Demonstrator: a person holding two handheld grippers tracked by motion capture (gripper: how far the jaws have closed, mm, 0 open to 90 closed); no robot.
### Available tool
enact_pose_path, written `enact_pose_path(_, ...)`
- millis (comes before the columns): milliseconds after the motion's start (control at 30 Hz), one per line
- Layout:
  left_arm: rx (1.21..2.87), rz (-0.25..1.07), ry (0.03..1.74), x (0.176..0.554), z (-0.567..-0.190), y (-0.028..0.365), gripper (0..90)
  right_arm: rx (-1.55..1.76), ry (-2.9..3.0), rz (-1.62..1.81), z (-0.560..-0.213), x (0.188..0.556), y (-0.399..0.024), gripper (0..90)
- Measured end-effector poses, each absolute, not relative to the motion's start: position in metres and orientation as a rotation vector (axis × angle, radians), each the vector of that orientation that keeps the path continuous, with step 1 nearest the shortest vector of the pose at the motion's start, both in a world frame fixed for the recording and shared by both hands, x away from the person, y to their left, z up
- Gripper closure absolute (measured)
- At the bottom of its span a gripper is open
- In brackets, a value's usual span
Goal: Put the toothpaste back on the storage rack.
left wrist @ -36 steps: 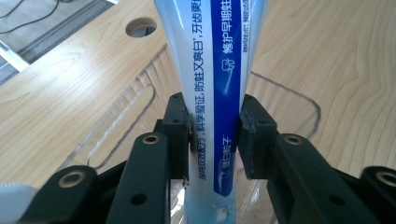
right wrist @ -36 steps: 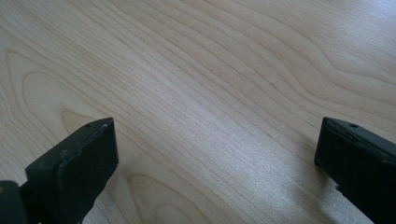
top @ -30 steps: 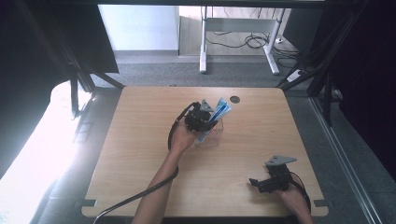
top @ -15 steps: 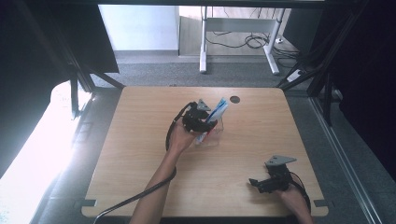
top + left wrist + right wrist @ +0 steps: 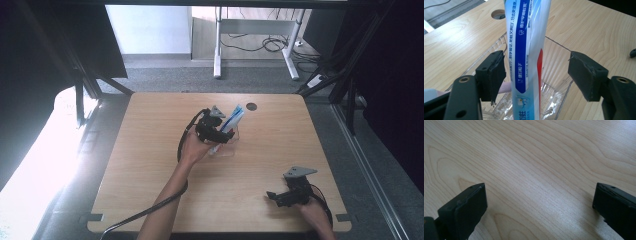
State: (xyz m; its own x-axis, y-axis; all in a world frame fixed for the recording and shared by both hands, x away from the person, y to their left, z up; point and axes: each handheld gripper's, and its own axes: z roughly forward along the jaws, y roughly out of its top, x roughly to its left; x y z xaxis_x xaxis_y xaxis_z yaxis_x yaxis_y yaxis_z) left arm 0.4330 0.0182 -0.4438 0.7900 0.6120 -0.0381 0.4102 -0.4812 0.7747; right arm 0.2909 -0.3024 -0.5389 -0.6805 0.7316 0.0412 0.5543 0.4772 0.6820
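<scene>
The left gripper (image 5: pixel 536 75), its jaws just opening, stands released around a toothpaste tube (image 5: pixel 530 50) upright in a clear tray (image 5: pixel 554 82) near the table's (image 5: pixel 150 150) far edge; the right gripper (image 5: pixel 274 196) rests spread by the near right corner.

Daylight from your left, dark surround

Glare washes out the floor left of the worktop (image 5: pixel 150 165); your close views stay sharp, soft sheen on the wood.

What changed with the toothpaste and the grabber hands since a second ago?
The left gripper has just been opening and let go of the toothpaste tube, which stands in the clear tray between the parted jaws. The right gripper stayed open, low on the table.
</scene>
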Motion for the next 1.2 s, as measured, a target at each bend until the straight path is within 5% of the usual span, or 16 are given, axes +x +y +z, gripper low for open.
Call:
enact_pose_path(433, 2.105, 0.280, 0.793, 0.423, -0.432, 0.027, 14.3, 1.094, 2.466, 1.015, -0.538, 0.291, -0.302, 0.0)
enact_pose_path(1200, 2.108, 0.275, 0.742, 0.396, -0.434, 0.047, 12.9, 1.087, 2.452, 1.023, -0.537, 0.290, -0.301, 0.0)
